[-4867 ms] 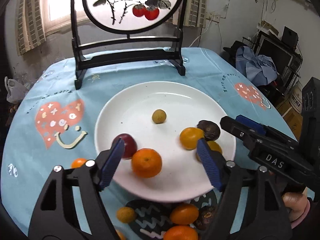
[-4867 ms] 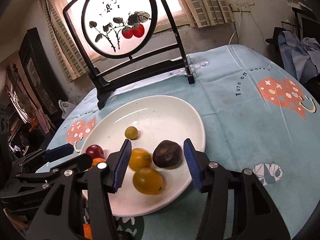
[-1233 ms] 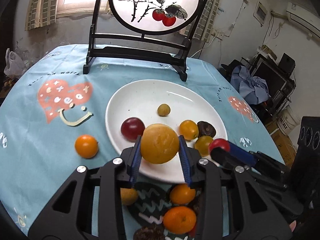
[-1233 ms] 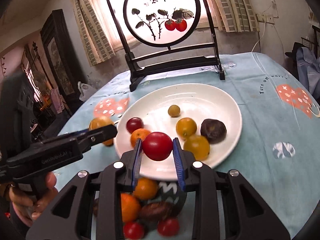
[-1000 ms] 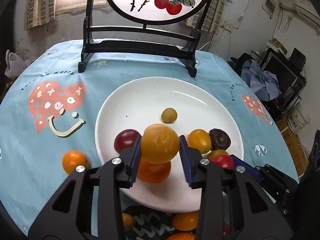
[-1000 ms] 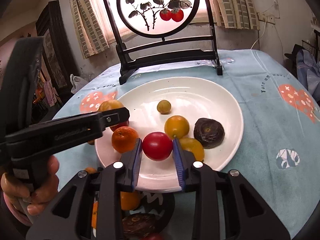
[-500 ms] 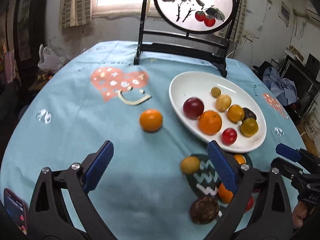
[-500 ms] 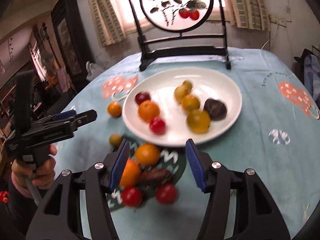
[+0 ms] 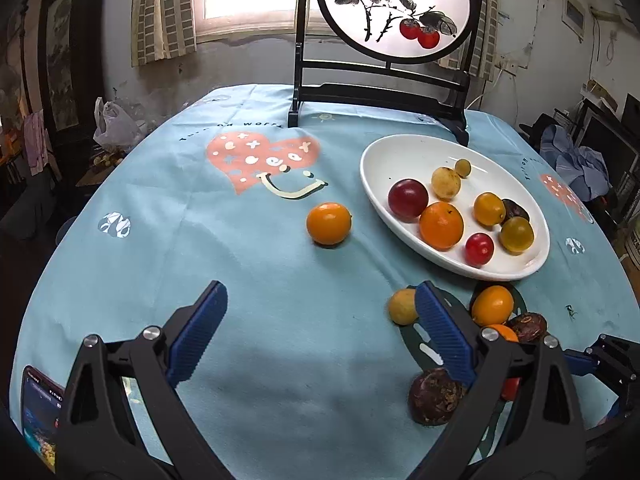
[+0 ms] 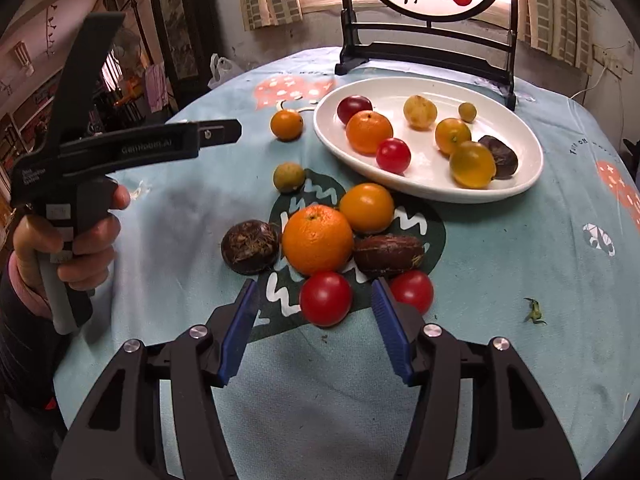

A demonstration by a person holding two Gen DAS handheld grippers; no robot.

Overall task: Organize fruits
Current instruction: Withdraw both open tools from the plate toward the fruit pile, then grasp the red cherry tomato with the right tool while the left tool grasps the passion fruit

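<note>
A white plate (image 9: 372, 168) (image 10: 516, 128) holds several fruits, among them an orange (image 9: 441, 225), a dark red plum (image 9: 407, 200) and a red tomato (image 10: 393, 155). A loose orange (image 9: 328, 223) (image 10: 286, 124) lies on the blue cloth left of the plate. More fruit lies in front of the plate: a big orange (image 10: 317, 239), two red tomatoes (image 10: 326, 298), dark passion fruits (image 10: 250, 246). My left gripper (image 9: 320, 332) is open and empty above the cloth, well short of the loose orange. My right gripper (image 10: 314, 328) is open and empty, its pads either side of the near tomato.
A black stand with a round painted screen (image 9: 396, 4) stands behind the plate. A phone (image 9: 40, 416) lies at the table's near left edge. The other hand-held gripper (image 10: 132, 144) reaches in from the left in the right wrist view.
Both grippers let go of their fruit onto the plate, opened and pulled back. The left one now faces the loose orange; the right one has come low over the fruit pile.
</note>
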